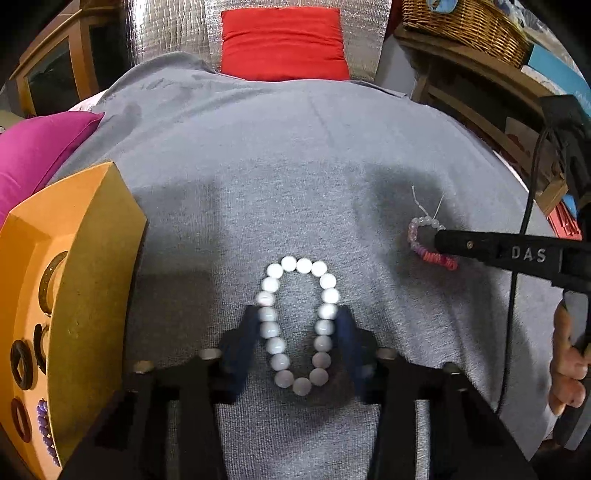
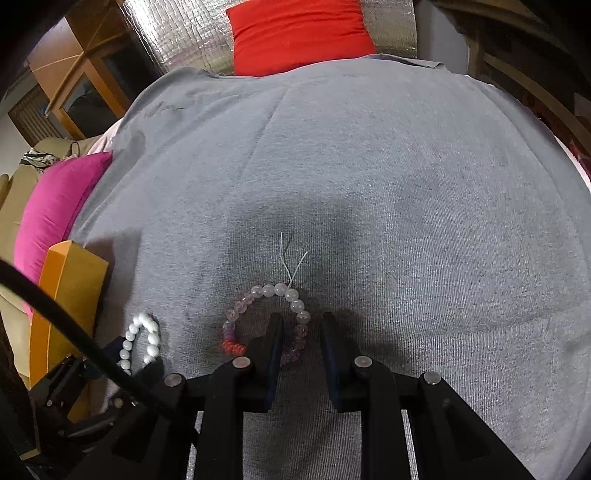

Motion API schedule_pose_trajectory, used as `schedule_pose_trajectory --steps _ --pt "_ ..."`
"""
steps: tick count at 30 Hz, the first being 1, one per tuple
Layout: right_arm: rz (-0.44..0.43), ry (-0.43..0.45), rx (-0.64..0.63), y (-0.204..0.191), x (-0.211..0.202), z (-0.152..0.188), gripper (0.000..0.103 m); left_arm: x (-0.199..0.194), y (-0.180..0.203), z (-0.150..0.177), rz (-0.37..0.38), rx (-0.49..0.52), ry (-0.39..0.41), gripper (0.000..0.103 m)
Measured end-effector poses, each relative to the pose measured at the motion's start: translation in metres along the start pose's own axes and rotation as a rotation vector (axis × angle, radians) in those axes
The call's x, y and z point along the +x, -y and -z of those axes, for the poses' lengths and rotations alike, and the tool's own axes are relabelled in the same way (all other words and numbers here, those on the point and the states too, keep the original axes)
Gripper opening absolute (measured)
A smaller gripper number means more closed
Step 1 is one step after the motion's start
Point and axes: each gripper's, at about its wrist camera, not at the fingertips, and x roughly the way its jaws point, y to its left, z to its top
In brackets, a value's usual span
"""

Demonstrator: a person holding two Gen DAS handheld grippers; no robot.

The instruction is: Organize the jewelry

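Observation:
A white bead bracelet (image 1: 297, 321) lies on the grey cloth (image 1: 295, 166). My left gripper (image 1: 297, 314) is open with a finger on each side of it, touching its beads; it also shows in the right wrist view (image 2: 142, 341). A pink, purple and red bead bracelet (image 2: 266, 321) with loose string ends lies further right. My right gripper (image 2: 301, 321) is open: its left finger sits inside the loop, its right finger outside, with the right side of the loop between them. In the left wrist view the right gripper (image 1: 443, 243) covers part of that bracelet (image 1: 424, 240).
An orange jewelry box (image 1: 74, 295) stands at the left, holding dark rings and purple beads (image 1: 46, 428). A magenta cushion (image 1: 33, 158) lies behind it, a red cushion (image 1: 284, 44) at the far edge. A wicker basket (image 1: 465, 26) sits on wooden shelves at the right.

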Motion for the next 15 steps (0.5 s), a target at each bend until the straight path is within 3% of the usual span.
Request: schedule_pose_trajectory --steps 4,15 --pt "0.006 0.004 -0.005 -0.001 -0.001 0.001 0.024 -0.001 0.009 0.000 -0.022 0.036 0.009 0.023" --pt "0.013 0.008 -0.013 -0.003 -0.001 0.002 0.024 -0.003 0.016 0.002 -0.067 0.056 0.026 0.019"
